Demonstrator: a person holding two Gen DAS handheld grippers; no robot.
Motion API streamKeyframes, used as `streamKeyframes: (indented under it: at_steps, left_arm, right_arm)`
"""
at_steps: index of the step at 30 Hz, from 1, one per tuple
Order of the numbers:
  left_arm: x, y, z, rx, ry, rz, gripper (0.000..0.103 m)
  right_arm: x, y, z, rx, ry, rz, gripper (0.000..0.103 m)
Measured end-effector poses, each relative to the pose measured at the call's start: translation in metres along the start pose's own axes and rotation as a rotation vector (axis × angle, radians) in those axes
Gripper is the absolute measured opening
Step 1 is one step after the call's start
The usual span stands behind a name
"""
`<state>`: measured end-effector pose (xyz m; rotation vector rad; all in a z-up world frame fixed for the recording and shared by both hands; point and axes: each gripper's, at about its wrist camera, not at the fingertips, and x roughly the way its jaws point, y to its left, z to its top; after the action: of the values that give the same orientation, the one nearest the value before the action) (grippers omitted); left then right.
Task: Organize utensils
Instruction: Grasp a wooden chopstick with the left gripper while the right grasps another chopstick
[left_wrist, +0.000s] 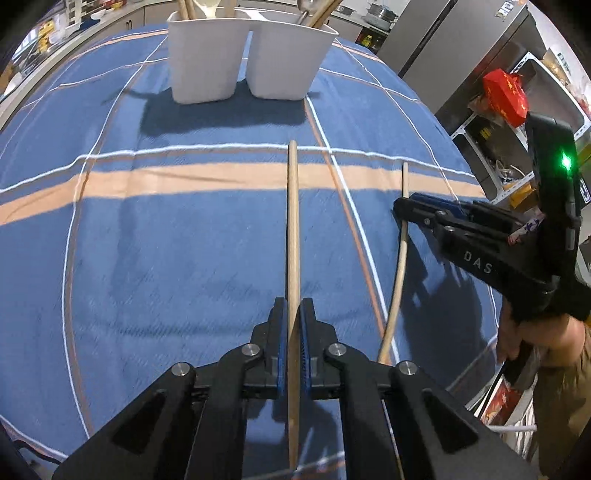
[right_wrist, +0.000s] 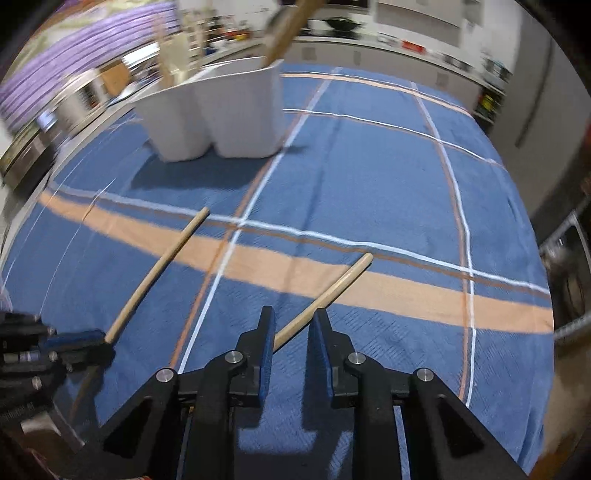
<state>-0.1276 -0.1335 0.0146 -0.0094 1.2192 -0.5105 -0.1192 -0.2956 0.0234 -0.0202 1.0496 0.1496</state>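
Observation:
My left gripper (left_wrist: 293, 314) is shut on a wooden chopstick (left_wrist: 293, 229) that points forward toward the white two-compartment holder (left_wrist: 251, 59). The holder carries wooden utensils and a metal spoon. My right gripper (right_wrist: 293, 325) is open; a second wooden chopstick (right_wrist: 325, 291) runs slantwise between its jaws over the cloth. From the left wrist view, the right gripper (left_wrist: 410, 206) sits at the right around that second chopstick (left_wrist: 400, 251). The right wrist view shows the left gripper (right_wrist: 88, 341) at the left with its chopstick (right_wrist: 159, 269), and the holder (right_wrist: 218, 114) at the back.
A blue plaid tablecloth (left_wrist: 147, 240) with orange and white stripes covers the table. Metal shelving with a red box (left_wrist: 506, 96) and a steel fridge stand to the right. Kitchen counters run along the back.

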Motion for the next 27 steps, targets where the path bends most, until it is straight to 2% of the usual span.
streamKeyframes:
  at_steps: [2, 7, 11, 15, 18, 23, 27]
  left_arm:
    - [-0.007, 0.004, -0.003, 0.001, 0.008, 0.005, 0.006]
    - [-0.028, 0.007, 0.006, 0.011, -0.039, 0.013, 0.007]
    - [-0.023, 0.005, 0.021, 0.028, -0.028, 0.054, 0.008]
    - [-0.006, -0.004, 0.039, 0.09, -0.007, 0.1, 0.021]
    - [0.008, -0.009, 0.051, 0.13, 0.023, 0.117, 0.021]
    - [0.023, -0.019, 0.067, 0.18, 0.066, 0.149, 0.021]
    - [0.031, -0.025, 0.076, 0.237, 0.094, 0.163, 0.021]
  right_arm:
    - [-0.001, -0.007, -0.004, 0.009, 0.028, -0.012, 0.024]
    - [-0.019, -0.047, -0.026, 0.153, 0.069, -0.05, 0.027]
    - [-0.031, -0.063, -0.041, 0.228, 0.085, -0.055, 0.027]
    - [-0.04, -0.074, -0.055, 0.294, 0.089, -0.055, 0.027]
    - [-0.045, -0.074, -0.062, 0.304, 0.109, -0.072, 0.027]
    - [-0.043, -0.078, -0.056, 0.319, 0.17, -0.1, 0.027]
    - [-0.031, -0.071, -0.039, 0.307, 0.234, -0.145, 0.025]
